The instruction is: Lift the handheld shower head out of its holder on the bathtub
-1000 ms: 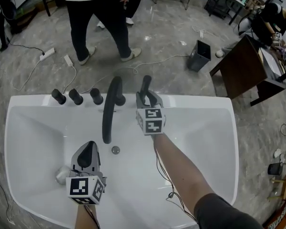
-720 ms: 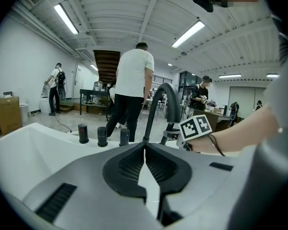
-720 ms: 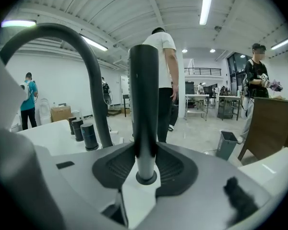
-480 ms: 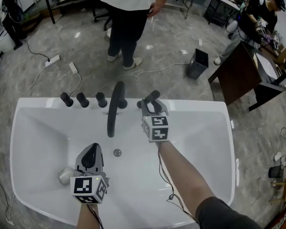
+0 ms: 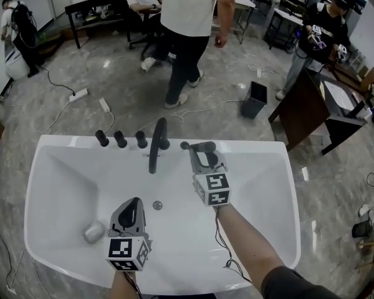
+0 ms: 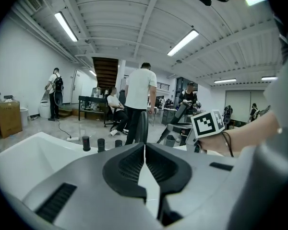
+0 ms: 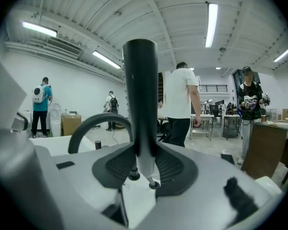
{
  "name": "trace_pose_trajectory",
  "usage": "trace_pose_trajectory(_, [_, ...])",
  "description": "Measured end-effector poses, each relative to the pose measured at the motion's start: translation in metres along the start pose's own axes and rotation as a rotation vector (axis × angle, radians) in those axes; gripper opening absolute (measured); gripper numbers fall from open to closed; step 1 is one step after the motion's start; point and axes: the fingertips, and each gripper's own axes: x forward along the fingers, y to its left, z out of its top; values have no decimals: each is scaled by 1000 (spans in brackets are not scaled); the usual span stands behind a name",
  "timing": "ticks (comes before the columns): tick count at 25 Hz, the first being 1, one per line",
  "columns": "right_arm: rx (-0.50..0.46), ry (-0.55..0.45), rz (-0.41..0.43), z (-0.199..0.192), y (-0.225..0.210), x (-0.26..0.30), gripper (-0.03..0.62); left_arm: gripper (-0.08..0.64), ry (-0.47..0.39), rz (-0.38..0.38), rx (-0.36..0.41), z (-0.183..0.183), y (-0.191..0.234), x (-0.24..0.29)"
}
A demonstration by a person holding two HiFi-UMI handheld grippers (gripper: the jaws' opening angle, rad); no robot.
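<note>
Judging the handheld shower head (image 7: pixel 140 99) as a stiff, smooth black wand: light enough for one gripper, but round and glossy, so liable to twist or slide if pinched near its tip. The best hold is on the straight handle, squarely across the pads.

My right gripper (image 7: pixel 143 166) has that hold. Its jaws stand part-way apart and are clamped on the handle, which rises upright between the ribbed pads (image 7: pixel 116 167), its lower fitting showing beneath them.

From the head view, the handheld shower head (image 5: pixel 202 147) sits just above the far rim of the bathtub (image 5: pixel 262 147), beside the arched spout (image 5: pixel 157 143). It appears clear of what I take for its holder (image 5: pixel 184 145) — a trailing hose I cannot confirm.

My left gripper (image 6: pixel 145 159) — jaws together, nothing between them — hovers over the basin.
</note>
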Motion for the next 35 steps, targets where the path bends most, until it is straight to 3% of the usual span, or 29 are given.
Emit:
trace_pose_trajectory(11, [6,-105,3,63,33,-123,138,17,-46,-42,-8,27,-39,-75])
trace_pose_trajectory(21, [-21,-177,4,97,85,-257,138,17,-107,-85,2,35,-80,-183])
trace_pose_trajectory(35, [-53,-225,-14,101,174,-442,138,17,-146,-104,23,4,-117,-368])
